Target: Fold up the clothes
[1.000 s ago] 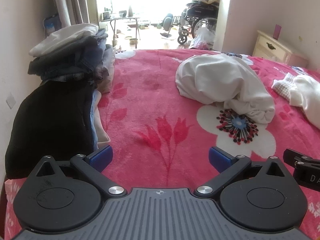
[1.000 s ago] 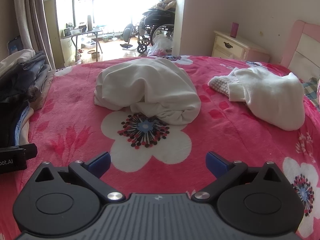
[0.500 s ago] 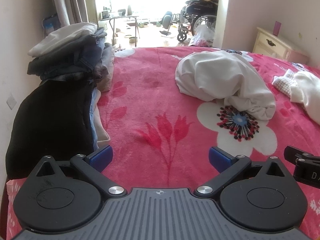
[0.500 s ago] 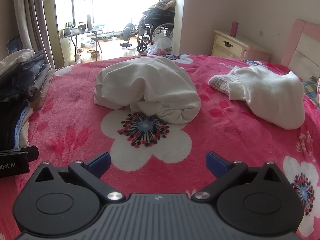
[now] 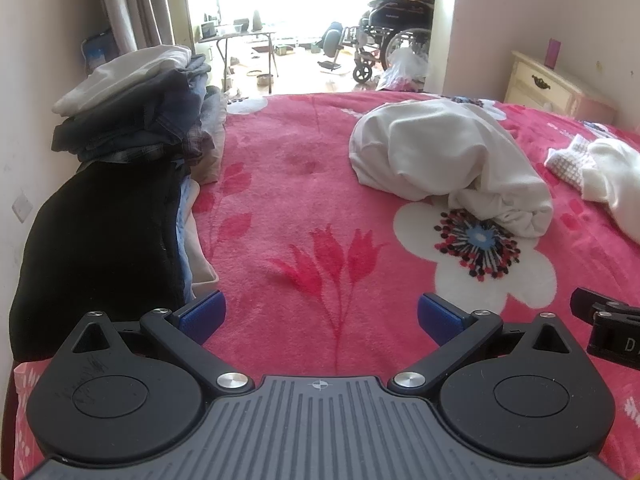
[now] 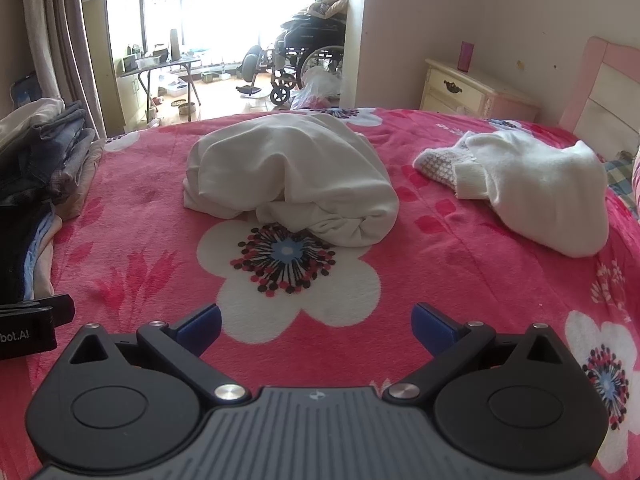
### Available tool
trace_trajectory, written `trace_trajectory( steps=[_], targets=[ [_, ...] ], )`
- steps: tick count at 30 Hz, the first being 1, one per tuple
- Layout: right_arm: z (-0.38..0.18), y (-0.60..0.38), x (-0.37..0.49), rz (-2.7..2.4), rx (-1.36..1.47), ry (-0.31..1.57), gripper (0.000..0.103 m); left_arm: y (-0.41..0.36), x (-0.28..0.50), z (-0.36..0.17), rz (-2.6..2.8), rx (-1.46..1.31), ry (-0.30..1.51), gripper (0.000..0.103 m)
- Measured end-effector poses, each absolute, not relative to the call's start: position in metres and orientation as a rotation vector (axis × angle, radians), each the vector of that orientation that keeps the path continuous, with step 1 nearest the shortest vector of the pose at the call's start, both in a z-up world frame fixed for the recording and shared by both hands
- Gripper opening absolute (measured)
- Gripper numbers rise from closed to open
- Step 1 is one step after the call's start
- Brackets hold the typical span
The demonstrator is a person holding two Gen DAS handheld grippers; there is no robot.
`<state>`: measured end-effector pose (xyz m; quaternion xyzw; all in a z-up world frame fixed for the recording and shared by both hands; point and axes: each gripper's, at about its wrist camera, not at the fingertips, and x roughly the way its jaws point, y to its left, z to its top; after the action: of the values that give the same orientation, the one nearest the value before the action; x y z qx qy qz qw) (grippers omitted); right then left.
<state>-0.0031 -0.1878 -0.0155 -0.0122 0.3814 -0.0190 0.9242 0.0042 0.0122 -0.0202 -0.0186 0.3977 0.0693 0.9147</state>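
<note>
Left claw (image 5: 321, 316) spread wide, right claw (image 6: 316, 326) likewise, empty, "bot.AI" legible beside it

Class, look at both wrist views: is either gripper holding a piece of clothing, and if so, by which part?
Nothing is held. The left gripper and right gripper are both open over the pink blanket, short of the cream garment.

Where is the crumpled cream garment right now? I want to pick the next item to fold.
In both wrist views the cream garment lies mid-bed on the pink blanket, just beyond the big white flower, left of the white sweater.
</note>
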Motion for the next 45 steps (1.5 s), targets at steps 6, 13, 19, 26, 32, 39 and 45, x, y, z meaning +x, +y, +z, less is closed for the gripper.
trace_trajectory(
  steps=[6,13,19,26,32,39,45],
  targets=[
    [-0.024,-0.190,0.004,-0.048,-0.024,0.803,0.103,0.011,0.010,-0.027,0.126,-0.030,0.815,0.103],
    [-0.040,-0.195,0.016,-0.039,0.004,0.819,0.103,0.010,0.028,-0.037,0.136,-0.039,0.799,0.103],
    [-0.050,-0.212,0.036,-0.025,0.062,0.800,0.103,0.016,0.060,-0.048,0.113,-0.096,0.791,0.103],
    [-0.045,-0.227,0.085,0.089,0.017,0.611,0.103,0.031,0.129,-0.064,0.032,-0.120,0.720,0.103],
    [-0.036,-0.233,0.186,0.167,0.008,0.535,0.101,0.038,0.214,-0.066,-0.040,-0.152,0.661,0.097],
    [-0.060,-0.226,0.311,0.252,0.127,0.653,0.087,0.021,0.286,-0.103,-0.124,-0.081,0.780,0.074],
    [-0.102,-0.197,0.348,0.229,0.067,0.819,0.048,0.012,0.283,-0.127,-0.139,-0.100,0.827,0.032]
  ],
)
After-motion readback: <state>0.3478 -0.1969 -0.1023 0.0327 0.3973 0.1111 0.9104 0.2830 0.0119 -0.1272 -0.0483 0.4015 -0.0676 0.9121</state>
